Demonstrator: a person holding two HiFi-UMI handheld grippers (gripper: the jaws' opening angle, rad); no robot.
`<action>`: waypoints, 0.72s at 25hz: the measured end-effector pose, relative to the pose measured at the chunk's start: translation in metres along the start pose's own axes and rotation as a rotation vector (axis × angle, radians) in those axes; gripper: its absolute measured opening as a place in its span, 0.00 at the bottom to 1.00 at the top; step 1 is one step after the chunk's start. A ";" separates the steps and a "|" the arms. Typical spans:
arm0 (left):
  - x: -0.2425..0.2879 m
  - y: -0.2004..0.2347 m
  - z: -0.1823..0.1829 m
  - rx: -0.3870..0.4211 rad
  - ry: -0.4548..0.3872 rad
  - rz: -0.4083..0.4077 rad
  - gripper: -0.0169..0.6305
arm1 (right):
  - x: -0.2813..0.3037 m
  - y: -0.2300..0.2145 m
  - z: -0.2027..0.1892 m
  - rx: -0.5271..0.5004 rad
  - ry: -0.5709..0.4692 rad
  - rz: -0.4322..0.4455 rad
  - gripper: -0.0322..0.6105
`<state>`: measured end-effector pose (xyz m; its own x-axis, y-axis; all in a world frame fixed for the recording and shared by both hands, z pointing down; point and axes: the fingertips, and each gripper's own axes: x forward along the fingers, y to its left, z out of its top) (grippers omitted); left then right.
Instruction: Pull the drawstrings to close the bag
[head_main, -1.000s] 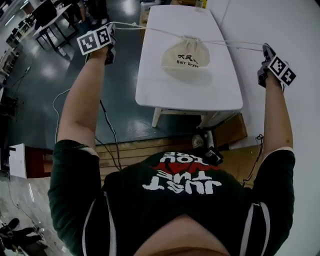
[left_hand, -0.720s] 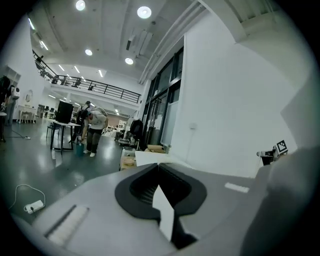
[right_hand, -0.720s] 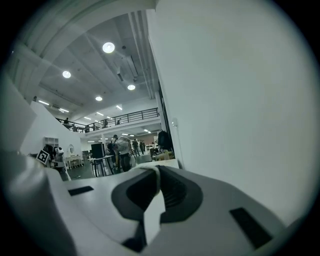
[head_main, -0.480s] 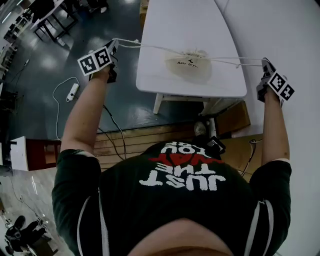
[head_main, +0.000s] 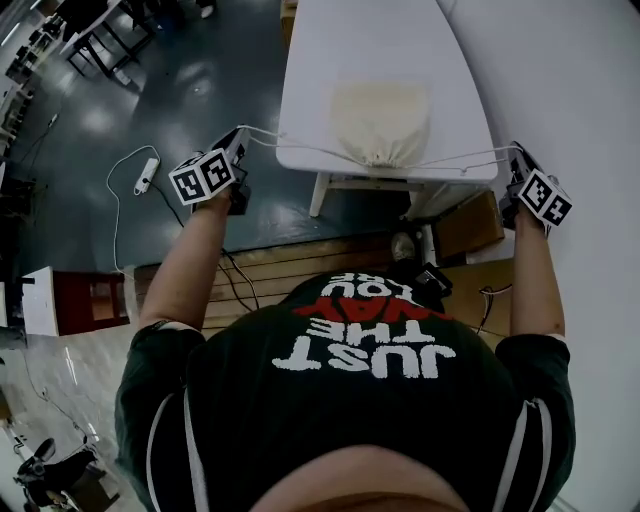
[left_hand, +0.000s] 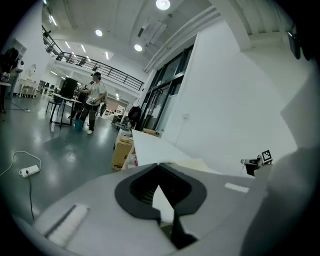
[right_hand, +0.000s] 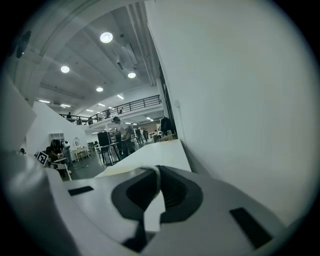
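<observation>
The bag (head_main: 380, 118) has slid to the near edge of the tabletop (head_main: 340, 50) as both grippers drew back. Left gripper (head_main: 238, 140) and right gripper (head_main: 517, 152) jaws stay clamped on the drawstrings (head_main: 300, 146). The mouth looks cinched, so release likely follows.

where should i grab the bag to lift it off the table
Take the bag by its cinched neck, coming in from the near edge of the table with the jaws across it. The neck is bunched narrow and points at that edge, while the body lies flat and wide, with little to pinch. The drawstrings leave the neck sideways, so stay between them.
</observation>
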<state>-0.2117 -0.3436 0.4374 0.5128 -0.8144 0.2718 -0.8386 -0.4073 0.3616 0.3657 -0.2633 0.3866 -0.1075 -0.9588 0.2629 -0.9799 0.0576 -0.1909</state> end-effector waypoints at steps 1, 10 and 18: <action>-0.004 -0.003 -0.011 -0.010 0.008 -0.003 0.04 | -0.002 0.004 -0.008 0.010 0.007 0.005 0.06; -0.031 -0.021 -0.072 -0.110 -0.003 -0.008 0.04 | -0.017 0.036 -0.075 0.109 0.068 0.041 0.06; -0.045 -0.043 -0.129 -0.202 0.036 -0.054 0.04 | -0.025 0.091 -0.126 0.117 0.101 0.139 0.06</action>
<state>-0.1747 -0.2358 0.5250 0.5653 -0.7767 0.2779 -0.7577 -0.3557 0.5471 0.2584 -0.1993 0.4817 -0.2626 -0.9109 0.3183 -0.9289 0.1494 -0.3389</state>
